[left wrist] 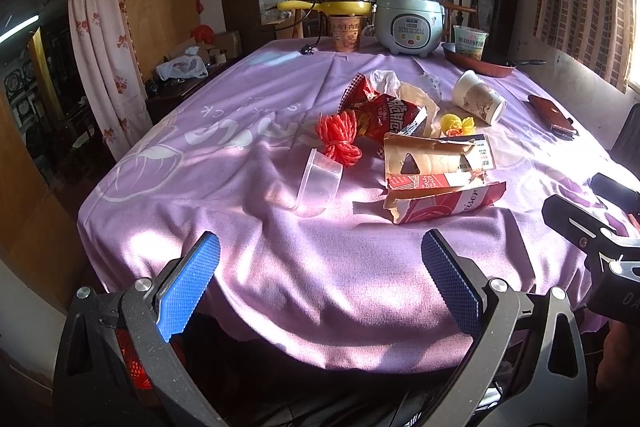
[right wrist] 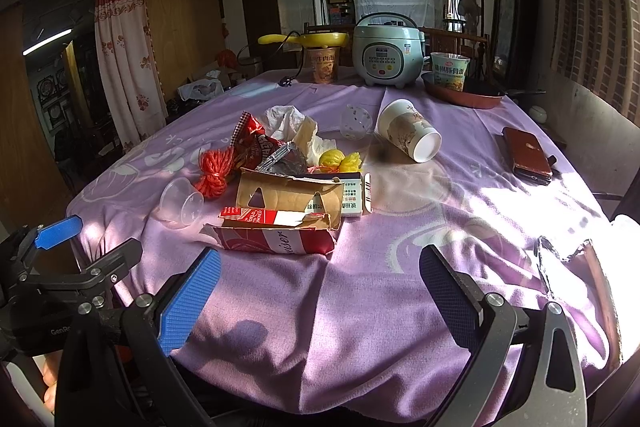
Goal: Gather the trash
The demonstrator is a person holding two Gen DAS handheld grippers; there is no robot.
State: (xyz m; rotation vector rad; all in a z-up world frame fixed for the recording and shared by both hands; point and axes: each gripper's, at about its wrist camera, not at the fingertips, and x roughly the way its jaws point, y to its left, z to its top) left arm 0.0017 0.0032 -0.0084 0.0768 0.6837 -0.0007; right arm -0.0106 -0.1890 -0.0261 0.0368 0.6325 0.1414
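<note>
Opening approach: left gripper (left wrist: 320,267) and right gripper (right wrist: 320,283), both spread and empty, hover short of the torn red carton (right wrist: 280,227). Remaining litter, including a clear plastic cup (left wrist: 318,179), a red snack bag (left wrist: 380,115) and a tipped paper cup (right wrist: 410,137), lies beside or beyond that carton; next, probably, close on the carton.

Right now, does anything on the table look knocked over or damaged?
Yes. The paper cup lies on its side, and so does the clear plastic cup at the left of the pile. The red carton is torn open and crumpled. A chip bag lies ripped among tissue. Both grippers are open and hold nothing.
</note>
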